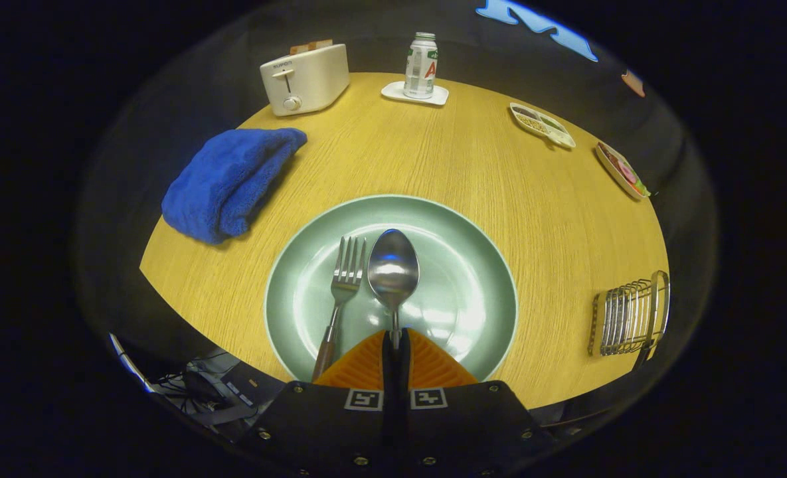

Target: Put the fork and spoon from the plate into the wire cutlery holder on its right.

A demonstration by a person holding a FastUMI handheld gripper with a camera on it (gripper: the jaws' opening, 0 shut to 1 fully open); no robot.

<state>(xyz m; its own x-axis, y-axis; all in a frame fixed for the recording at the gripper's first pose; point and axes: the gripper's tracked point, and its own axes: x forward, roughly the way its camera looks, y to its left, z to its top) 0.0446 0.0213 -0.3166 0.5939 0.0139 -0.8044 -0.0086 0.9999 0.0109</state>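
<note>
1. Steel is seen in the spoon, whose handle is clamped between the fingers; these are drawn together on it with only the thin handle between them.
2. The spoon's bowl is seen just ahead of the fingers, over the middle of the plate; whether it is lifted off the plate or rests on it cannot be told.
3. The fork is laid on the plate just left of the spoon, tines pointed away, its brown handle run back over the near rim beside the fingers.
4. The green plate is set on the yellow wooden surface, directly ahead of the fingers.
5. The wire holder is seen to the right of the plate, well apart from it, near the surface's edge.
6. A blue towel is bunched to the left beyond the plate.
7. A cream toaster is placed at the far left, and a can is stood upright on a white coaster at the far edge.
8. Two small trays are laid along the far right edge.
9. Dark cloth is hung behind the surface.
</note>
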